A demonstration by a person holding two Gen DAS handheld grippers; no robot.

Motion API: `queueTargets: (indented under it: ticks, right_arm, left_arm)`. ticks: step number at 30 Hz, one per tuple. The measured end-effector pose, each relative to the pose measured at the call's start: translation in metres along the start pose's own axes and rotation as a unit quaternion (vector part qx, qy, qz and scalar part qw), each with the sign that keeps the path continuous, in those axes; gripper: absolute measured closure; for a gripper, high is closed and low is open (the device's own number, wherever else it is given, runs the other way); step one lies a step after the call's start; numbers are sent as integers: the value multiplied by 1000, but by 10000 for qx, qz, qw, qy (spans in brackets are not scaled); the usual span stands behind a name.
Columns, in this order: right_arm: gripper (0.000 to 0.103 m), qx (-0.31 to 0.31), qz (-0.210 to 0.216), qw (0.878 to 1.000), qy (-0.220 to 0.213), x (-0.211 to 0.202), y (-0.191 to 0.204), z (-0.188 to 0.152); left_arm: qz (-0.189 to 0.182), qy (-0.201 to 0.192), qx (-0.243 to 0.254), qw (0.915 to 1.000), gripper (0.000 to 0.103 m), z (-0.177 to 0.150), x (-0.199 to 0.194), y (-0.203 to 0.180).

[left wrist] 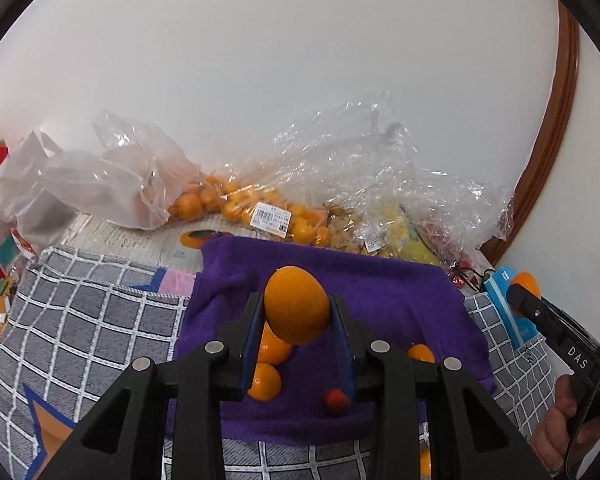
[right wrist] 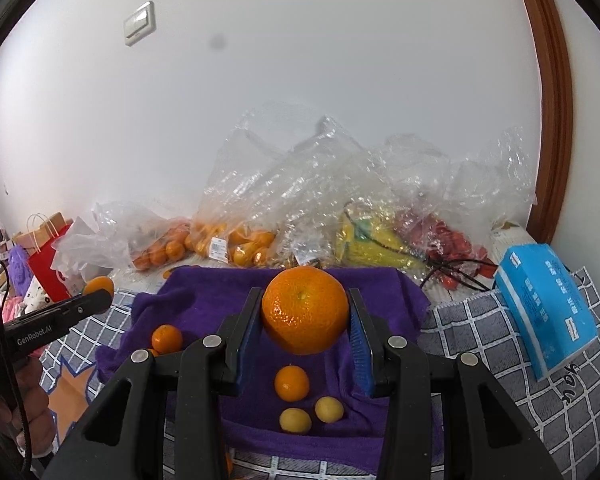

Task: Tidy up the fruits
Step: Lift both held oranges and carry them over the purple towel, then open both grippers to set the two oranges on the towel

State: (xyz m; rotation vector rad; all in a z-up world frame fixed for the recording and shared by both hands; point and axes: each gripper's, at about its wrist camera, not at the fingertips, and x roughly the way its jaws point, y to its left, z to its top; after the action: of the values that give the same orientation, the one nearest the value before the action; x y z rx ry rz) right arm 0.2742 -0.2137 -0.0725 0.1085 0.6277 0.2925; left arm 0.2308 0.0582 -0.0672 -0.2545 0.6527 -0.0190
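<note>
Orange (left wrist: 297, 305) between left gripper (left wrist: 297, 312) pads

Checked cloth (right wrist: 500, 328) bears purple towel (right wrist: 220, 292), tissue pack (right wrist: 544, 304).

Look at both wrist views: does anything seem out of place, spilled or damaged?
Nothing looks spilled or damaged. Each gripper holds an orange fruit above the purple towel: the left gripper an orange, the right gripper a mandarin. One small red fruit lies among orange ones, the only mismatch.
</note>
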Motion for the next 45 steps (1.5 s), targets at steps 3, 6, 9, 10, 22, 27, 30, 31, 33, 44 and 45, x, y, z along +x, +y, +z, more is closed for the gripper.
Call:
queueTargets:
  ticks: [3,6,9,10,22,27,30,31,33,44,45]
  right_arm:
    - [63,97,-45,9999,53,5,-9,-1]
    - [63,149,-113,9998,94,10,-16,-3]
    - [63,176,-189,9996,150,15,-22,-5]
    - [63,179,-198,9995,160,15,-22,-6]
    - [63,242,-280,9986,368,35,-35,-16]
    - [63,187,-223,9972,682,53,-30,-28]
    - [63,97,-255,9962,826,61,-27,-35]
    - [63,94,-283,9957,882,65,-27,-38]
    - [63,124,-329,9944,998,72,-28,-42]
    - [62,186,-408,9923,1156,87,-33,-55]
    - [62,212,-391,9922,1169,89,-33,-55]
  left_arm:
    - [27,91,-38,9999,72,-1,9,3]
    - [14,129,-93,9999,72,0,15,5]
    - [-17,176,-126,9998,72,2,21,7]
    - [-22,180,-123,9998,72,2,23,7]
    - [-123,248,-181,9995,72,-5,44,13]
    - [-314,411,-132,9986,72,-13,54,10]
    - [-439,537,-25,9976,72,-17,61,1]
    - [-491,590,10,9971,72,-18,63,-1]
    - [-565,686,101,9960,72,-23,67,-7]
    - [-561,964,88,9937,72,-37,85,-10]
    - [-555,975,94,9936,72,-38,86,-11]
